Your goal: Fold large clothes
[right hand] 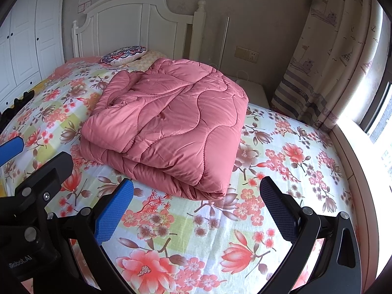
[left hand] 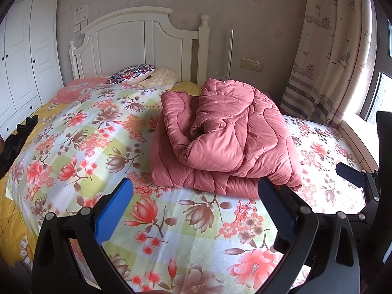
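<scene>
A pink quilted comforter (left hand: 220, 137) lies folded into a thick bundle on the floral bed sheet (left hand: 171, 220); it also shows in the right wrist view (right hand: 169, 132). Its top layer is rumpled toward the left. My left gripper (left hand: 196, 210) is open and empty, hovering above the sheet just in front of the bundle. My right gripper (right hand: 196, 208) is open and empty, also in front of the bundle's near edge. The right gripper shows at the right edge of the left wrist view (left hand: 352, 178). The left gripper shows at the left edge of the right wrist view (right hand: 12, 147).
A white headboard (left hand: 137, 41) and patterned pillows (left hand: 132, 73) stand at the far end. White wardrobe doors (left hand: 24, 54) are on the left. A dark garment (left hand: 19, 132) lies at the bed's left edge. A curtain (left hand: 328, 49) and window are on the right.
</scene>
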